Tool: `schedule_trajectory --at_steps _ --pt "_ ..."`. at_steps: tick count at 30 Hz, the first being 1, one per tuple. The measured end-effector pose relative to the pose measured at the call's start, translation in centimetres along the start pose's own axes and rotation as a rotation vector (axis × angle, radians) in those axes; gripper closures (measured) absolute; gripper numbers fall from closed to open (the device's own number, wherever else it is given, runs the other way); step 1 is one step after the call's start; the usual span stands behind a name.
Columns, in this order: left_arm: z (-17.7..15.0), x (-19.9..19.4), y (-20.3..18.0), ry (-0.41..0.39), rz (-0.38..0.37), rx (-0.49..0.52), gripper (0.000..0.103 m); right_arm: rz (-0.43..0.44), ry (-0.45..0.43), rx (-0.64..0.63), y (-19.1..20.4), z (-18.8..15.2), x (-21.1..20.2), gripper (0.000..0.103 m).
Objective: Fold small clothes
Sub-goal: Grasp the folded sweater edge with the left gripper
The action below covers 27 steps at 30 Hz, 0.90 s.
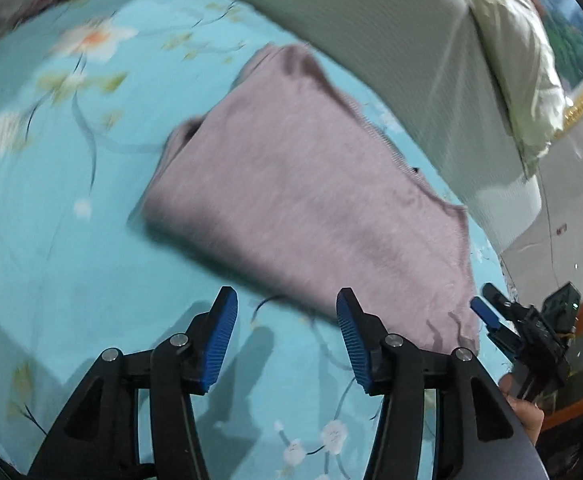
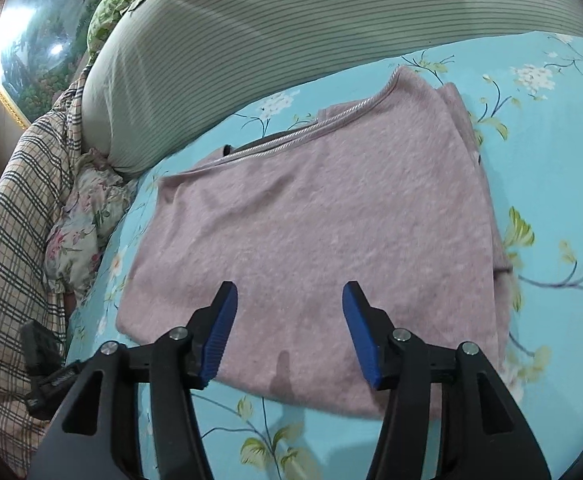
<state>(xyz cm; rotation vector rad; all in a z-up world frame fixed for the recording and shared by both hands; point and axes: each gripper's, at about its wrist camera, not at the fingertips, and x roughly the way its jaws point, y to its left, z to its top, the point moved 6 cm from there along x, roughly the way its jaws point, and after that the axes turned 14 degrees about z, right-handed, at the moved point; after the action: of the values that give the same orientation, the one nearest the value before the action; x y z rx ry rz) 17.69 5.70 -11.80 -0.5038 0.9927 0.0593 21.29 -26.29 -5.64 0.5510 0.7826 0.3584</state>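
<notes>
Your pale mauve knitted garment [image 2: 323,240] lies flat on the turquoise flower-printed bed sheet [image 2: 551,200], already doubled into a rough rectangle, with its ribbed neckline edge [image 2: 311,126] at the far side, nearest the grey striped bolster [image 2: 291,40]. A thicker stack of layers shows along its right border in the right wrist view, so I judge that at least one fold is made and you are between folds, not in the middle of one. Your right tongs [image 2: 289,320] hover over the near part of the garment with the blue pads [image 2: 221,332] apart and nothing between them; they touch no cloth that I can see. Your left tongs [image 1: 287,336] stand likewise apart and empty, above bare sheet just off the garment's near edge; that view is blurred, so finer detail is lost. In the left wrist view the right tongs appear at the garment's corner [image 1: 467,320]. The next move, as I judge it, calls for you to lower each pair of tongs onto a near corner, pinch every layer there together, and carry that edge toward the neckline. Take care that the knit does not slide apart, since stacked layers may separate if you catch only the top one.
</notes>
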Motion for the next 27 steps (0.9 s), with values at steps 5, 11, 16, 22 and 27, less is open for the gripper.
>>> schedule_trajectory --at_steps 5,11,16,22,27 --pt "1.1 2.3 1.1 0.009 -0.030 -0.094 0.048 0.006 -0.003 0.012 0.1 -0.5 -0.5 0.046" --pt "4.4 4.4 1.9 -0.051 -0.041 -0.204 0.048 0.007 0.006 0.022 0.0 -0.8 -0.2 0.046" --pt "6.9 5.6 2.4 -0.093 -0.013 -0.239 0.054 0.011 0.007 0.022 0.1 -0.8 0.0 0.045" --pt "8.0 5.1 2.4 -0.111 0.017 -0.205 0.095 0.025 -0.007 0.032 -0.3 0.3 0.1 0.045" --pt "8.1 2.2 -3.0 -0.184 0.003 -0.034 0.097 0.051 -0.014 0.060 -1.4 1.8 0.3 0.045"
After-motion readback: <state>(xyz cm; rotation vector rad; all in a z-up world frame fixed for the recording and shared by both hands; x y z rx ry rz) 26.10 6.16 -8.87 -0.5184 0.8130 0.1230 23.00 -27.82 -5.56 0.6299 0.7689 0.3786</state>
